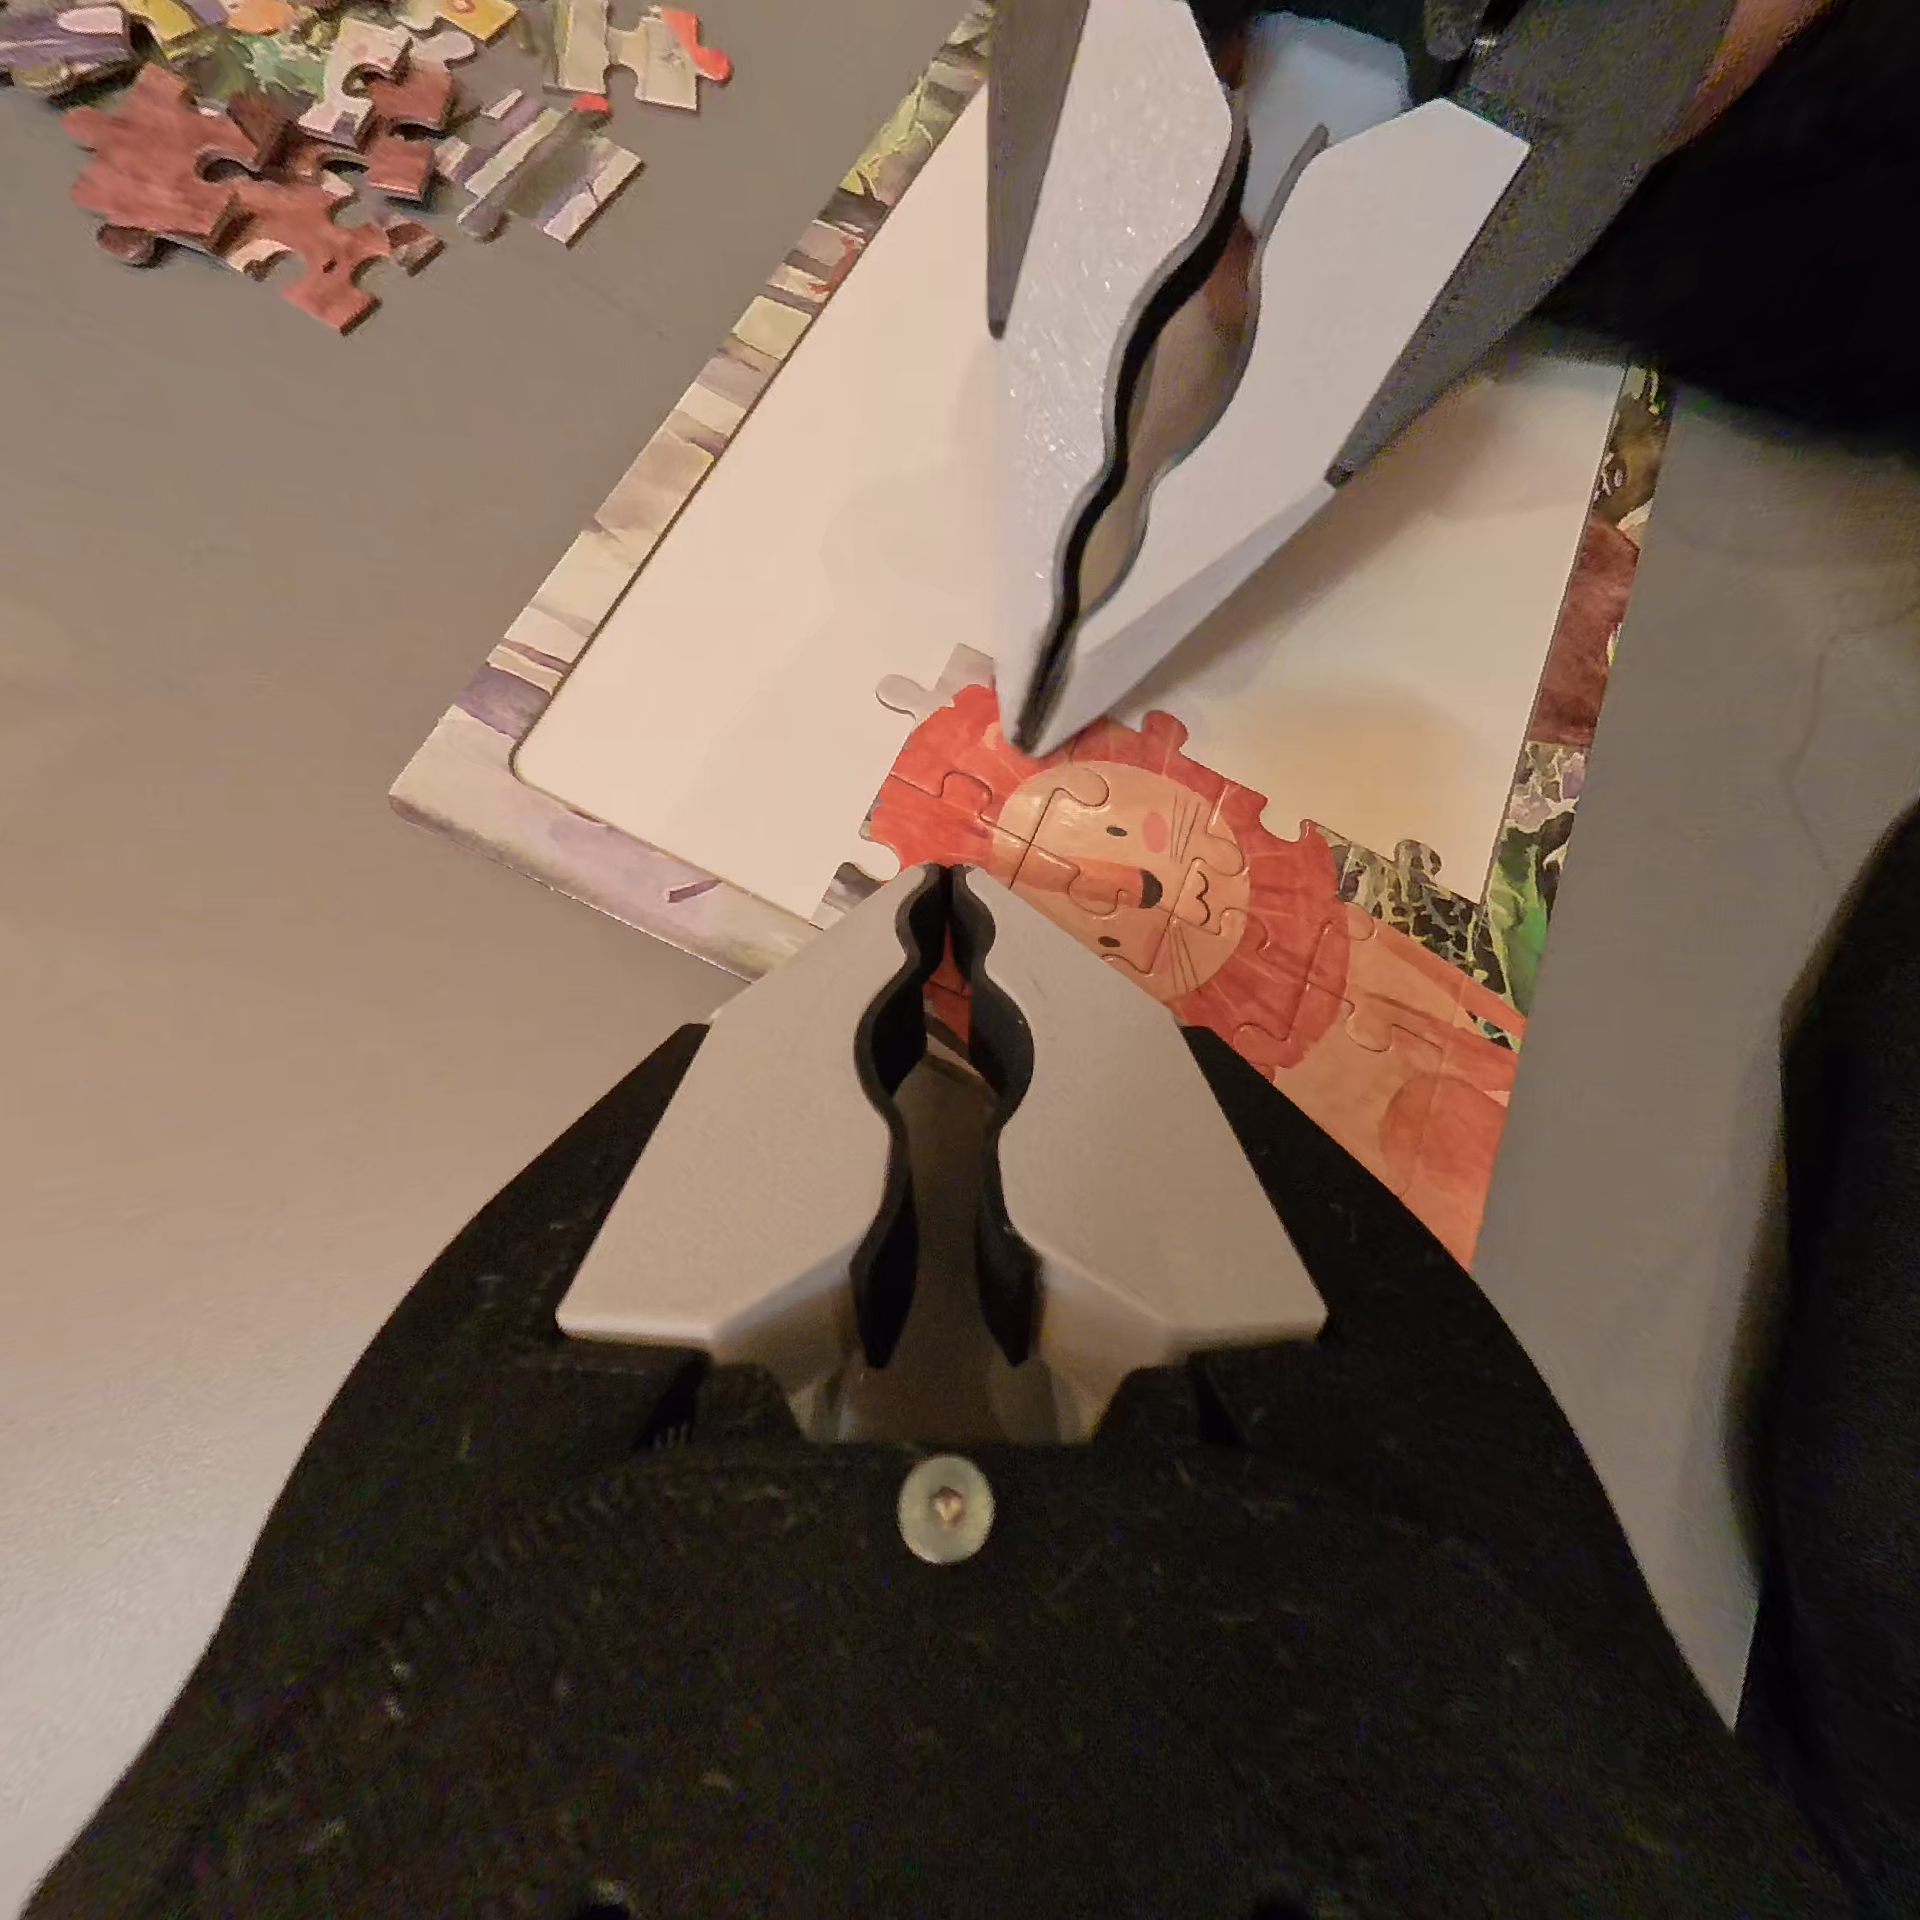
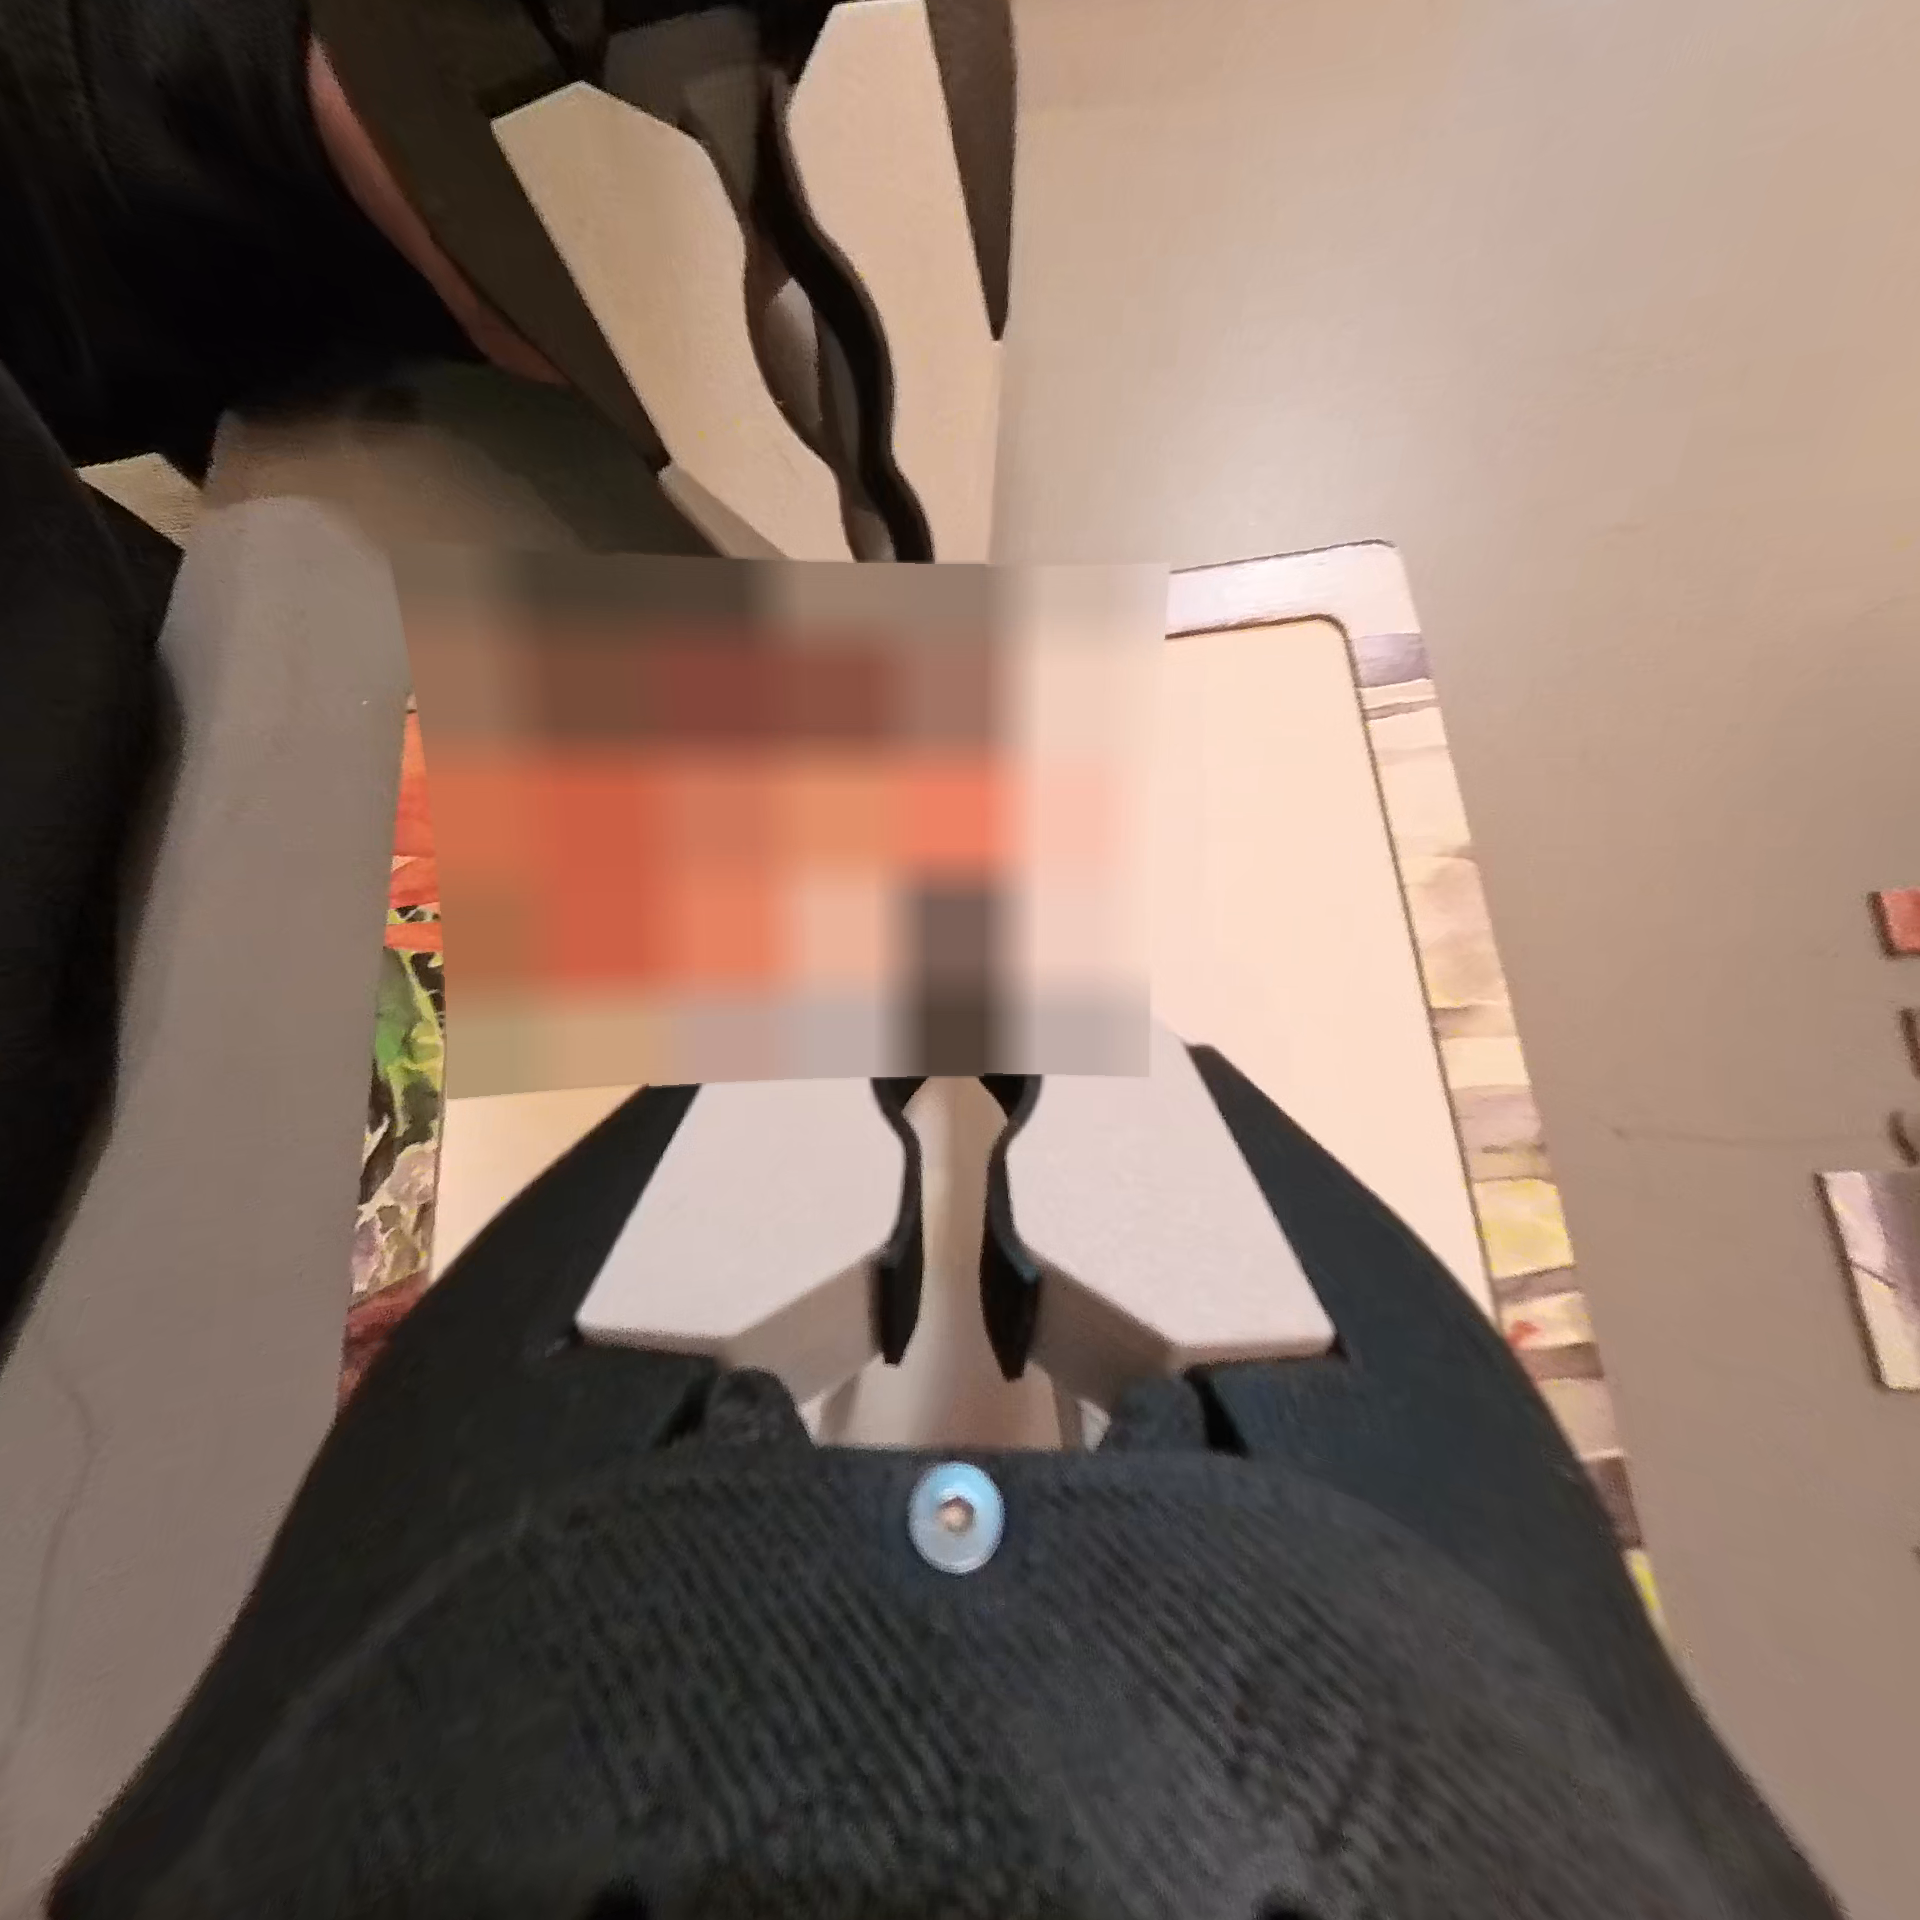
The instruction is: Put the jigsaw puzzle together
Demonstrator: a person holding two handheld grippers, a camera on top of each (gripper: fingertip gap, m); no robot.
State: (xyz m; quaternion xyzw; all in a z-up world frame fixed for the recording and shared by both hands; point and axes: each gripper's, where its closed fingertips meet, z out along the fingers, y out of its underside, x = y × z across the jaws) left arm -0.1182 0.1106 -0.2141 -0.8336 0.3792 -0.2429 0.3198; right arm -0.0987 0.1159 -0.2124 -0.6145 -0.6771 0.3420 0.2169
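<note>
The puzzle tray [image 1: 665,488] has a painted rim and a white floor. A joined lion section [image 1: 1143,883] fills its near right part. My left gripper [image 1: 948,875] is shut with nothing seen between its tips, low over the near edge of the lion section. My right gripper [image 1: 1029,740] comes in from the top, shut, with its tip touching the lion's orange mane beside a grey piece [image 1: 940,681]. In the right wrist view the right gripper [image 2: 954,935] has its tips under a blur patch, and the left gripper's fingers [image 2: 831,312] point in from the top.
A heap of loose puzzle pieces [image 1: 312,156] lies on the grey table at the far left. They show at the right edge in the right wrist view [image 2: 1881,1278]. The tray rim [image 2: 1455,935] runs along the right. A person's dark sleeve [image 1: 1849,1143] is at the right. Less than 4 cm separates the two grippers' tips.
</note>
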